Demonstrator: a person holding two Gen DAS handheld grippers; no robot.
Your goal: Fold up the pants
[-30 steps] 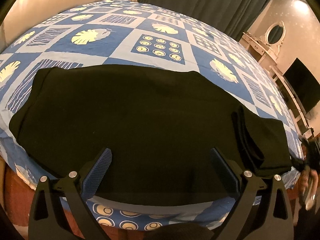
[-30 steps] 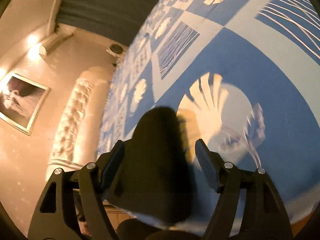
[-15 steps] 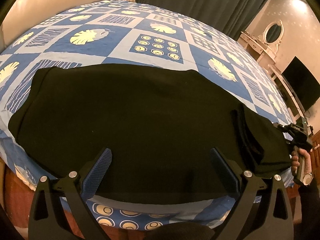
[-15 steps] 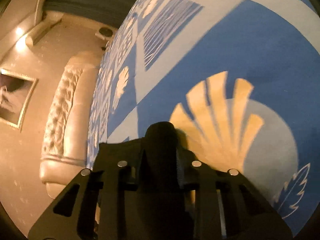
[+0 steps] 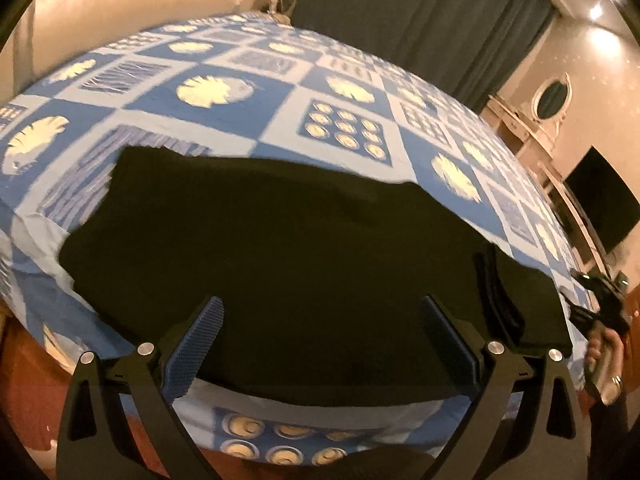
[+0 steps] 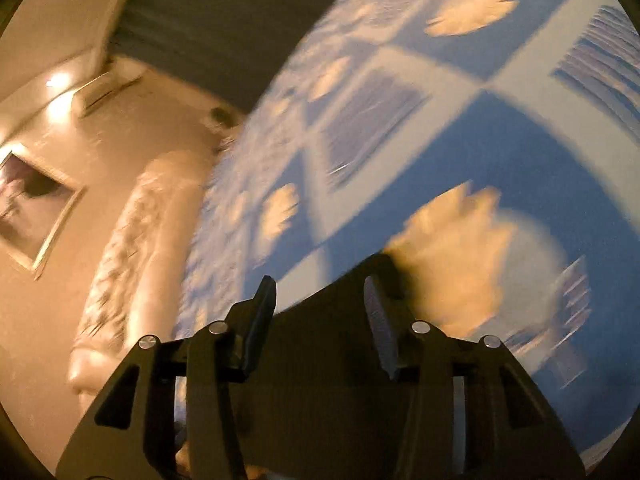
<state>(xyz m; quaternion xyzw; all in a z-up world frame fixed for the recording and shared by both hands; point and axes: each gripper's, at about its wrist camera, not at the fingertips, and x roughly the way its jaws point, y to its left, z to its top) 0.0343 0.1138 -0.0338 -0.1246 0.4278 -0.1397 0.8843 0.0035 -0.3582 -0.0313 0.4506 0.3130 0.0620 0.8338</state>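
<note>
Black pants (image 5: pixel 300 240) lie spread flat on the blue patterned bedspread (image 5: pixel 344 80), with a folded ridge (image 5: pixel 492 288) near their right end. My left gripper (image 5: pixel 320 300) hovers open over the pants' near edge, with nothing pinched. At the right end a hand holds my right gripper (image 5: pixel 592 300). In the blurred right wrist view, my right gripper (image 6: pixel 318 280) has its jaws parting. The pants' corner (image 6: pixel 332 360) lies loose between and under its fingers, and the pads do not press it.
A cream padded headboard (image 5: pixel 120 8) stands at the far left and dark curtains (image 5: pixel 420 12) hang behind the bed. A dressing table with an oval mirror (image 5: pixel 552 96) and a dark screen (image 5: pixel 600 204) stand on the right. The bed's near edge (image 5: pixel 280 436) drops away below my left gripper.
The right gripper closed on the pants' corner half a second ago and has now parted again, leaving the cloth lying. The left gripper has drawn back a little, and the pants look smaller.
</note>
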